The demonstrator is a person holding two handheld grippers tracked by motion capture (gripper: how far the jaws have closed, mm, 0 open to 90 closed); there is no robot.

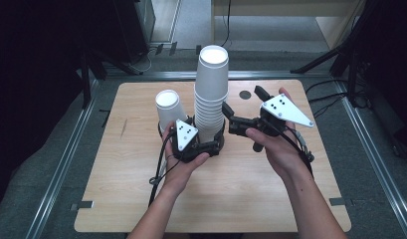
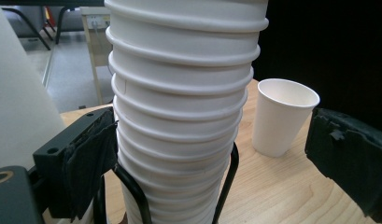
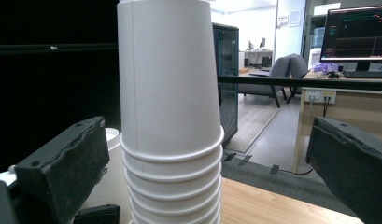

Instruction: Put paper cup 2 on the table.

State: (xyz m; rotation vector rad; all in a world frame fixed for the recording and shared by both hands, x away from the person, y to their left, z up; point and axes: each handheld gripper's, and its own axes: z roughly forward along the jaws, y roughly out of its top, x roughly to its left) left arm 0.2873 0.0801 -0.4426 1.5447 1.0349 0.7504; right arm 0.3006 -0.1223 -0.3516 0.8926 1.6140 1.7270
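Where the high view looks down on the worktop (image 1: 141, 199), one stack (image 1: 211, 94) of nested cups is seen standing mouth-down near the middle, its long axis upright and its closed end uppermost. One single cup (image 1: 168, 108) is seen just left of it, also mouth-down. The left tongs (image 1: 209, 145) are held at the stack's foot, the right tongs (image 1: 230, 115) just beside its right flank.

In the left gripper view, the stack (image 2: 179, 112) is seen between widely parted jaws, its foot ringed by a black wire holder (image 2: 228, 182); about a dozen rims can be counted. One cup (image 2: 282, 116) stands mouth-up beyond.

In the right gripper view, the stack (image 3: 172, 116) is seen upright between parted jaws, untouched; six rims are visible.
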